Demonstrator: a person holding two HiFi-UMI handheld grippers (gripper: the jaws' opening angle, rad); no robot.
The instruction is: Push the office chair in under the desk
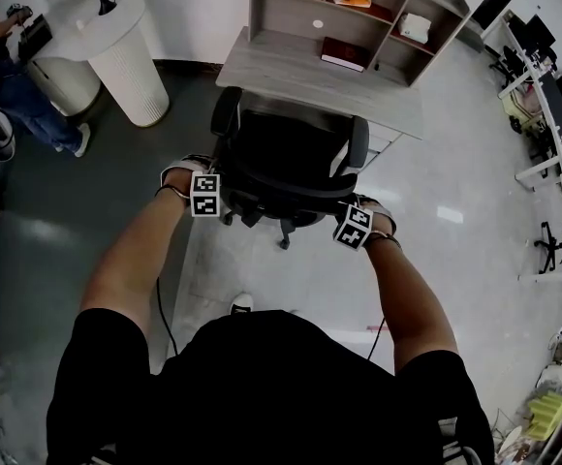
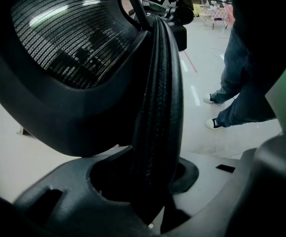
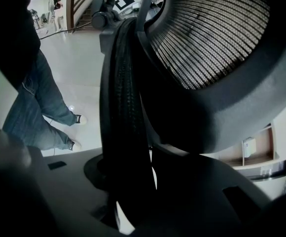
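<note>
Head view: the office chair [image 1: 286,158] sits mid-frame at the table's [image 1: 329,80] near edge, with the left gripper [image 1: 206,194] and right gripper [image 1: 352,227] on its sides. Left gripper view: jaws pinching the backrest edge [image 2: 155,107]. Right gripper view: jaws clamped on the opposite edge.

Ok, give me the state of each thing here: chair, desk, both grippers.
Office chair: upright, front at desk edge, not yet pushed under.
Desk: book lying flat on top.
Left gripper: shut on chair's backrest edge.
Right gripper: shut on opposite backrest edge.
</note>
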